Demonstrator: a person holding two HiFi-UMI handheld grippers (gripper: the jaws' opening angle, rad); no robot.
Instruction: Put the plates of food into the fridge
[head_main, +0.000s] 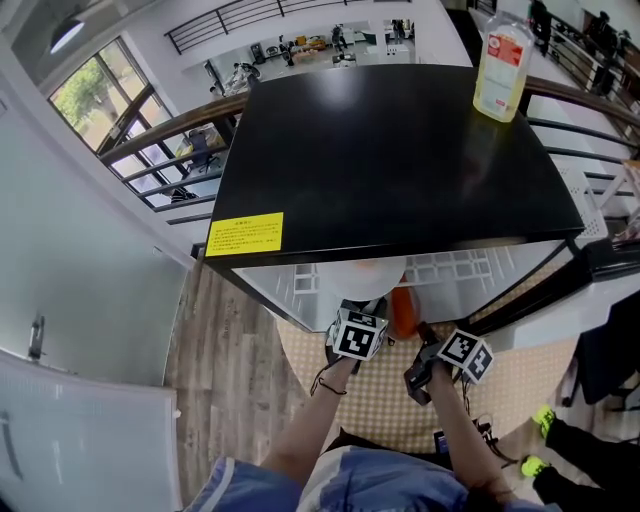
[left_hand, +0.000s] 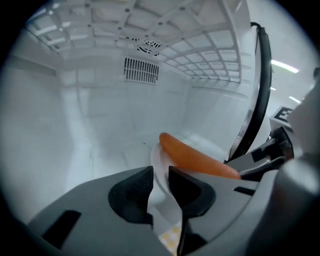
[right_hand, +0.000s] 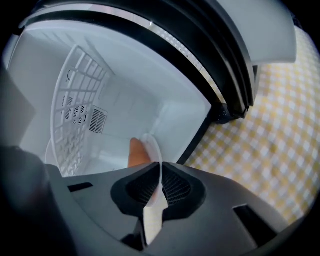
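Right at the mouth of the open fridge (head_main: 400, 150), the left gripper (left_hand: 160, 176) has the rim of a white plate (left_hand: 156, 156) pinched between its pads. The jaws are only a little apart, about the thickness of that rim. The right gripper (right_hand: 160, 181) is squeezed nearly closed on the same plate, which shows edge-on in its view, poking up toward 12 o'clock. So both grippers are carrying one plate between them.

A carrot (left_hand: 196, 159) lies on the plate, running off to about 2 o'clock from the left jaws. From the right jaws it peeks out at 11 o'clock behind the rim. The plate is just inside the white compartment, but I can't tell if it's resting on the bottom.

Further in, a vent grille (left_hand: 141, 70) sits at 12 o'clock on the back wall, with a white grid shelf (left_hand: 200, 55) overhead. In the right gripper view the black door seal (right_hand: 190, 45) arcs past 1 o'clock and a yellow checked cloth (right_hand: 265, 145) is at 3 o'clock.

From the head view, the fridge's black top has a yellow sticker (head_main: 246, 233) at 9 o'clock and a bottle of yellowish liquid (head_main: 500, 65) at 1 o'clock.
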